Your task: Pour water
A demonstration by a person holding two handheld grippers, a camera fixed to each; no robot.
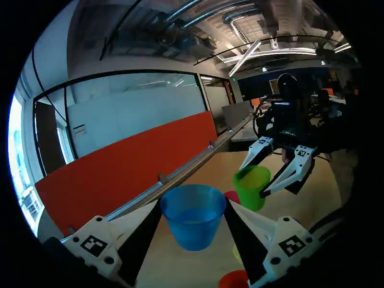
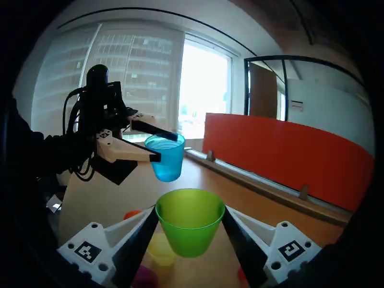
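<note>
Left gripper [image 1: 193, 206] pinches blue cup [image 1: 193, 223], one finger on each side of its wall below the rim. Right gripper [image 2: 189, 213] pinches green cup [image 2: 190, 225] the same way. Both cups are upright and in the air over the table [image 1: 216, 163], not resting on it. In the right gripper view the blue cup hangs ahead of the green one and higher, toward the table edge with the orange partition [image 1: 134, 168] — the cups are near but apart, rims not touching.

A faint level line in the blue cup suggests water, not certain; the green cup looks empty from above. Spare cups sit on the table below, a red one [image 1: 233, 196] and a yellow one [image 2: 161, 249].

Step, as I judge it: approach before the pour — no tilt yet. Next move calls for bringing the blue rim over the green mouth, then rolling the left wrist slowly while the right holds level. Risks: thin cup walls slipping in the pinch, or water spilling onto the table.
</note>
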